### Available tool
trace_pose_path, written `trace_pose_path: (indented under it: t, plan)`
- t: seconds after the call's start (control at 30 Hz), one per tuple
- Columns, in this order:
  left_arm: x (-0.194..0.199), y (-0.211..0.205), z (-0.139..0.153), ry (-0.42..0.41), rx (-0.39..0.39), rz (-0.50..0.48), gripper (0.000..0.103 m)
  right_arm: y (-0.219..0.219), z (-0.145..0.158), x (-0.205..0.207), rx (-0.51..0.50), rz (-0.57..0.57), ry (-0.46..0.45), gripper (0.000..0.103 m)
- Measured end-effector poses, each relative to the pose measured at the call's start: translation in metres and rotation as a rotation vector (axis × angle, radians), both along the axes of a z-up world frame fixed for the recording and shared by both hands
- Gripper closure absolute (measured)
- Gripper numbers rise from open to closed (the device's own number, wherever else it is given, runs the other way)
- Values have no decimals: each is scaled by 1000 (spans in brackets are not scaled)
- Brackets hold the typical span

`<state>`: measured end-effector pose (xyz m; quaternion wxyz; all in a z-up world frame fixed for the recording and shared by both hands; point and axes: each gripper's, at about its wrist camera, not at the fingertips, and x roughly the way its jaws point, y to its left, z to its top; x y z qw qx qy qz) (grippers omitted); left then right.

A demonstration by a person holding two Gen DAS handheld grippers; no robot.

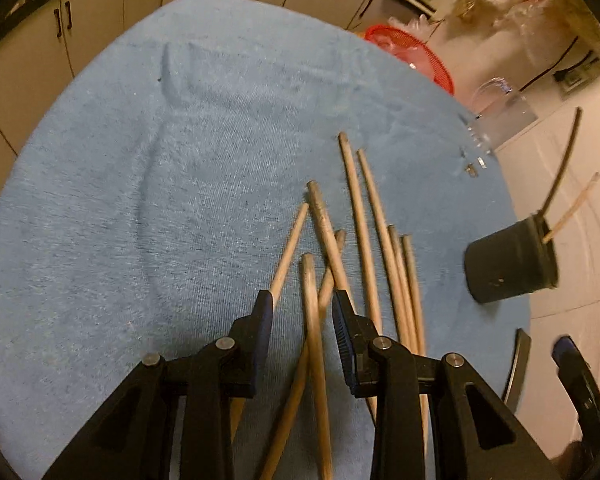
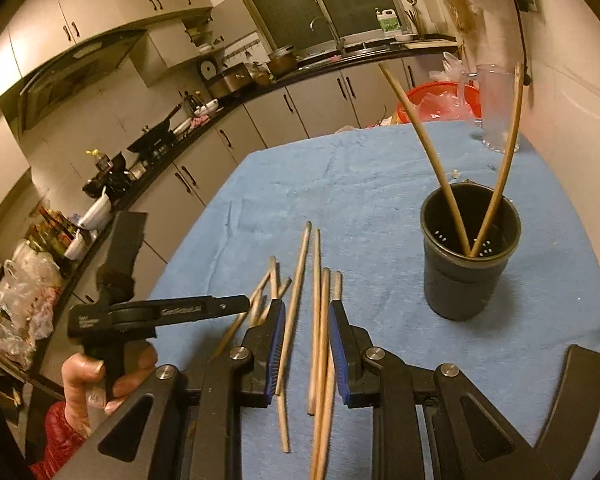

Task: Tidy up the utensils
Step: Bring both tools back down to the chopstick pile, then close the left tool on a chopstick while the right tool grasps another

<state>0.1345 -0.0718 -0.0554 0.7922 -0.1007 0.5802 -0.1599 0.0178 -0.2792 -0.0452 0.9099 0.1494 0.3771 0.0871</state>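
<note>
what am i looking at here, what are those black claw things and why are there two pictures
The black claws are two hand-held grippers; a person holds one in each hand, and each carries a wide-angle camera looking along its fingers. So one picture is from the left gripper, the other from the right gripper. In the right view you can see the hand holding the left one.

Both hang over a blue towel on a kitchen table. Loose wooden chopsticks lie scattered on it. A black cup stands nearby with two chopsticks already inside.

Neither gripper holds anything: the jaws of both stand apart, above the chopsticks, not pinching one.
</note>
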Motion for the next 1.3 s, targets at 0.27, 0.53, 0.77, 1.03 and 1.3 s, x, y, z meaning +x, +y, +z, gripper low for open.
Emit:
trace_pose_path:
  t: [0.27,0.53,0.77,1.03,1.3]
  plan:
    - [5,-21,-2,-53,112,0,91,6,0,-2,-34,8,9,79]
    - [10,-3,-8,-44,129,18,94,7,0,0,-47,-3,24,79]
    - [13,40,-8,22,-83,43,95,13,-3,7,-59,4,44,79]
    - [19,76,-8,-13,-18,146,95,28,-6,28,-71,33,83,79]
    - [14,80,-15,-41,70,144,95,49,-10,107,-42,92,196,79]
